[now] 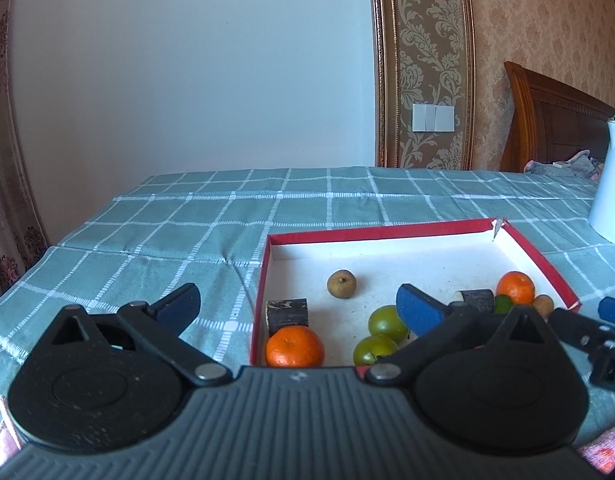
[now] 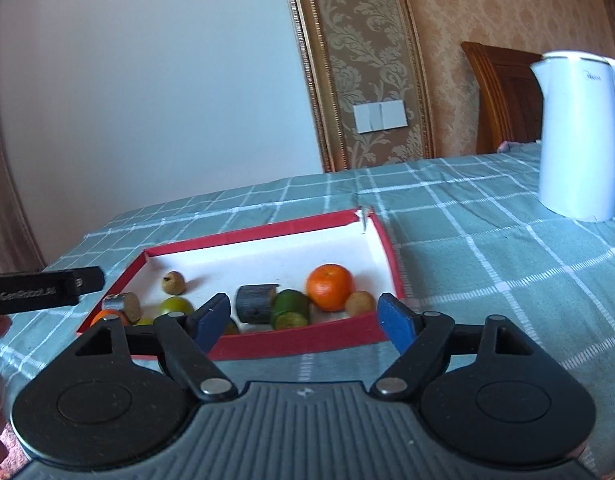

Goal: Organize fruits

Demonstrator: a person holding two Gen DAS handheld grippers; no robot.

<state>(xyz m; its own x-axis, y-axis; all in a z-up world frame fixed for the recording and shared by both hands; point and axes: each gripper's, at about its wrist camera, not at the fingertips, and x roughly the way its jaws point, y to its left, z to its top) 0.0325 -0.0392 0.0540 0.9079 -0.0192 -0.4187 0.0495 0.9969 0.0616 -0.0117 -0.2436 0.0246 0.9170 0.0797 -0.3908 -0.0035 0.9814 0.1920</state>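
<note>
A red-rimmed tray (image 1: 387, 231) (image 2: 307, 345) with a white floor lies on the checked cloth. It holds two oranges (image 1: 294, 346) (image 2: 330, 287), two green fruits (image 1: 387, 323), small brown fruits (image 1: 341, 284) (image 2: 173, 282), dark cut cane pieces (image 1: 286, 314) (image 2: 254, 303) and a green cane piece (image 2: 290, 309). My left gripper (image 1: 299, 305) is open and empty over the tray's near left corner. My right gripper (image 2: 305, 318) is open and empty just in front of the tray's near rim.
A white electric kettle (image 2: 577, 136) stands on the teal checked tablecloth (image 1: 187, 216) to the right of the tray. A wooden headboard (image 1: 555, 120) and patterned wall lie behind. The table's left edge drops off beside a curtain.
</note>
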